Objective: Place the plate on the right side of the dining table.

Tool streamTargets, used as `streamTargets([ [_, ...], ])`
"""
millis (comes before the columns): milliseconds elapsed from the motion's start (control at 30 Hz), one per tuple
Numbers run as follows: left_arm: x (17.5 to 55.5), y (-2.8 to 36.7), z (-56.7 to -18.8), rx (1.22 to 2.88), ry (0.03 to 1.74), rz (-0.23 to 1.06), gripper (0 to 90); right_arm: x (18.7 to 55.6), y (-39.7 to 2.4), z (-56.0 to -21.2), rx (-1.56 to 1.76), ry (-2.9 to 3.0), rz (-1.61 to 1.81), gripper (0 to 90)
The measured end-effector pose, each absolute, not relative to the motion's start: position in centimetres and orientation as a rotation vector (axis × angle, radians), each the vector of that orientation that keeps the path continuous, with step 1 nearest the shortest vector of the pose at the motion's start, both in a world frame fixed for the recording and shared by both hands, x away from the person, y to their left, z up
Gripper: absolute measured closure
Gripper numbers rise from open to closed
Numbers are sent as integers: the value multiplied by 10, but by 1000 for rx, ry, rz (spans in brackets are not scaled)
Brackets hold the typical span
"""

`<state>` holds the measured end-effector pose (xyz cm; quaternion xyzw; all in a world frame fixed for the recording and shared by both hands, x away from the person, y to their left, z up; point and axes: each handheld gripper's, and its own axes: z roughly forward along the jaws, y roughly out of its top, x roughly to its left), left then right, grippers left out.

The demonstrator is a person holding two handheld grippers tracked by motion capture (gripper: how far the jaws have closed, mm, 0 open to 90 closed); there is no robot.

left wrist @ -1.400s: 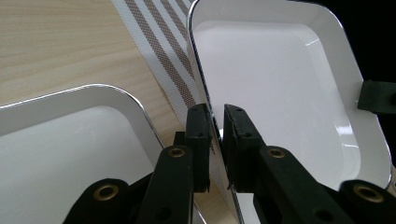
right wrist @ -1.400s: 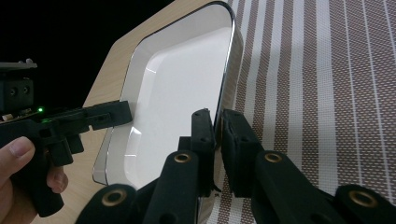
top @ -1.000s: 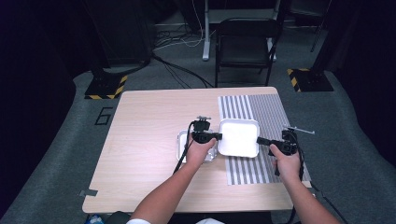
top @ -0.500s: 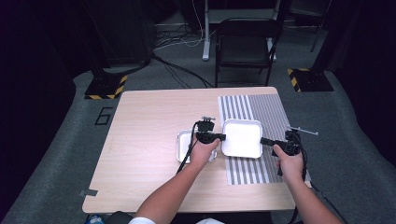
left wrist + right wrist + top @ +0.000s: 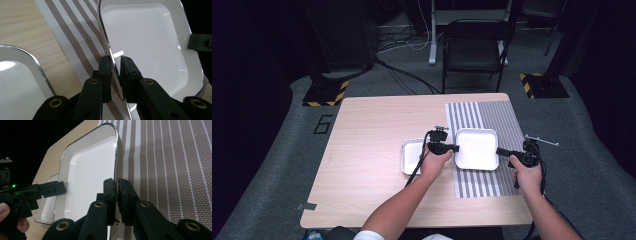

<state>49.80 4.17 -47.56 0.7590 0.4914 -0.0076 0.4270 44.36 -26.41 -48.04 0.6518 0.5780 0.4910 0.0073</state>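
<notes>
High view, from left to right: a wooden table [image 5: 362,150] carries a second white tray [image 5: 410,156] left of centre, partly hidden by the left hand [image 5: 435,164]. The left gripper [image 5: 454,148], at centre frame, pinches the left rim of the white tray [image 5: 476,148]; the right gripper [image 5: 499,150], right of centre, pinches the opposite rim, so the tray spans the gap between them above the striped mat [image 5: 502,117]. Left gripper view: the tray [image 5: 145,42] occupies the upper right of the frame, its thin edge running down between the two black jaws at lower centre, which press onto it. Right gripper view: the tray [image 5: 90,172] lies left of centre, tilted, its right rim clamped between the jaws at lower centre; the mat [image 5: 170,170] lies to the right.
</notes>
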Motion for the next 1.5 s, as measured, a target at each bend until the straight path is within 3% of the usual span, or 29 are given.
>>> streamTargets([
  [1500, 511, 14, -491, 1920, 1228, -45, 792, 452, -288, -493, 2097, 1754, 1499, 856],
])
